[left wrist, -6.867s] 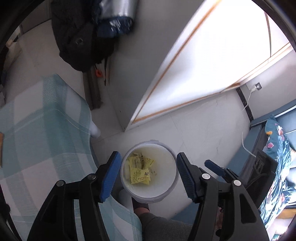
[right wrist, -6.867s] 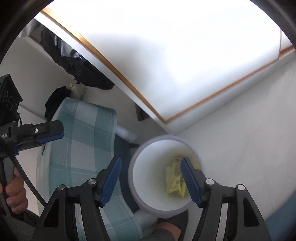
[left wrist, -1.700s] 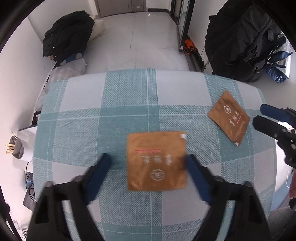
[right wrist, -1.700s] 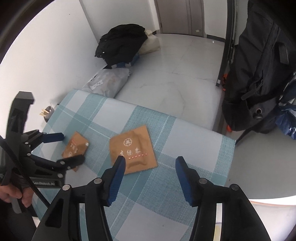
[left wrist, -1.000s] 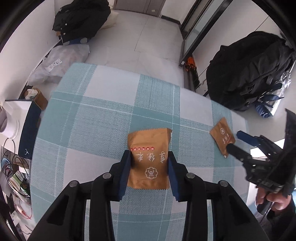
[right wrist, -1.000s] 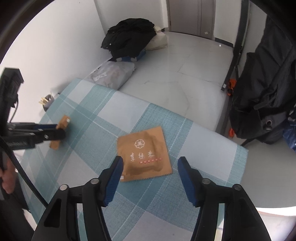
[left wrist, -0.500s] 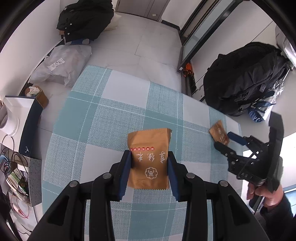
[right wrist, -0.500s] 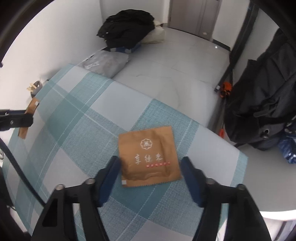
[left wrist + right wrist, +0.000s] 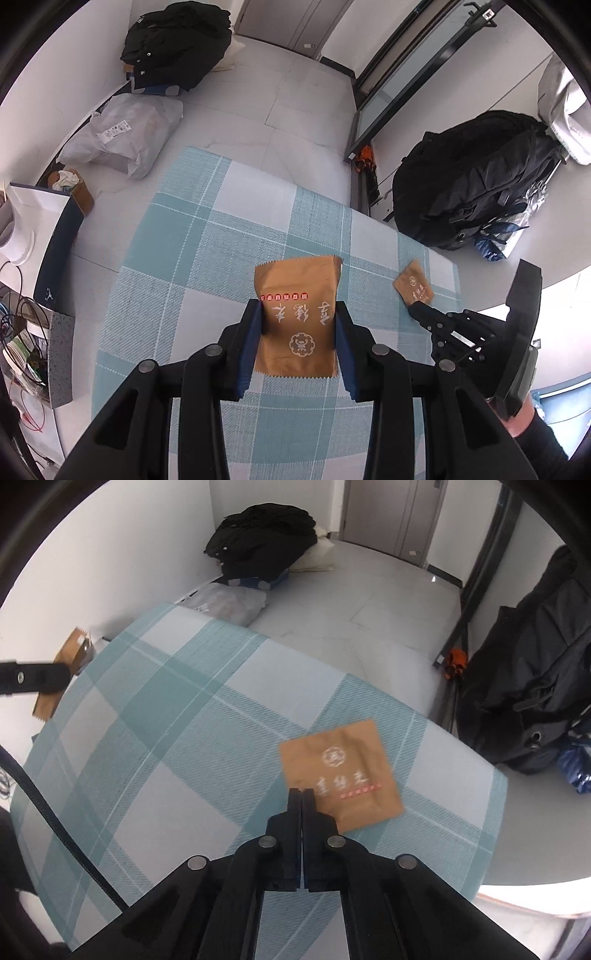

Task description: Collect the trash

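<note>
My left gripper (image 9: 298, 321) is shut on a brown paper packet (image 9: 298, 295) with white and red print and holds it above the teal checked table (image 9: 207, 266). It also shows in the right wrist view (image 9: 64, 664), pinched in the left gripper's fingers (image 9: 44, 679). A second brown packet (image 9: 341, 771) lies flat near the table's right edge. My right gripper (image 9: 302, 794) has its fingers closed together at that packet's near left corner. The second packet and the right gripper's fingers (image 9: 421, 310) also show in the left wrist view (image 9: 413, 282).
A black backpack (image 9: 472, 177) stands on the floor right of the table. A black jacket (image 9: 177, 40) and a white plastic bag (image 9: 122, 136) lie on the floor beyond it. A box and cables (image 9: 33, 302) sit left of the table.
My left gripper has closed on the first packet and lifted it off the table. My right gripper has come down over the second packet and its fingers have closed at the packet's corner.
</note>
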A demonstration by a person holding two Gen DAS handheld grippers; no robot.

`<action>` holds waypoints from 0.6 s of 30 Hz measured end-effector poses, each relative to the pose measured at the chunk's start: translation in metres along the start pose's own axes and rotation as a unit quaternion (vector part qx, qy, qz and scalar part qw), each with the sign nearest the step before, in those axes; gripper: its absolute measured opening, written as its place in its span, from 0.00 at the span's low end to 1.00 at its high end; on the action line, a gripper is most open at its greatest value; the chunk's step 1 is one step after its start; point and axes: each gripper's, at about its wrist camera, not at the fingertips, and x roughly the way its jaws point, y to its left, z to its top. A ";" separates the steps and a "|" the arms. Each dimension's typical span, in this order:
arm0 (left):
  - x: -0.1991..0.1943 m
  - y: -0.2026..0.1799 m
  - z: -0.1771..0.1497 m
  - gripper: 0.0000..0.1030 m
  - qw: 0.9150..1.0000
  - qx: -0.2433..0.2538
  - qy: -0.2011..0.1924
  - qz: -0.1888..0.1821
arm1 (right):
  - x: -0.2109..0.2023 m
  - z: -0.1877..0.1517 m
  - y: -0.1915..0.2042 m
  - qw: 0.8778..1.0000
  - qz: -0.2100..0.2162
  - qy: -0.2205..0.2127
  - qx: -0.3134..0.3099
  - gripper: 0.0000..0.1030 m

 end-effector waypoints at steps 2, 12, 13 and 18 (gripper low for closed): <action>-0.004 0.001 -0.001 0.32 1.000 -0.003 -0.003 -0.004 | -0.007 0.001 0.003 1.000 0.001 -0.009 -0.002 0.00; -0.015 0.010 -0.005 0.32 1.000 -0.011 -0.012 -0.015 | 0.003 0.006 -0.026 1.000 -0.026 0.007 0.004 0.79; -0.016 0.011 -0.004 0.32 1.000 -0.012 -0.012 -0.016 | 0.008 0.007 -0.028 1.000 -0.018 0.020 0.001 0.79; -0.015 0.017 -0.001 0.32 1.000 -0.021 -0.013 -0.016 | 0.021 0.011 -0.038 0.999 0.019 0.049 -0.013 0.81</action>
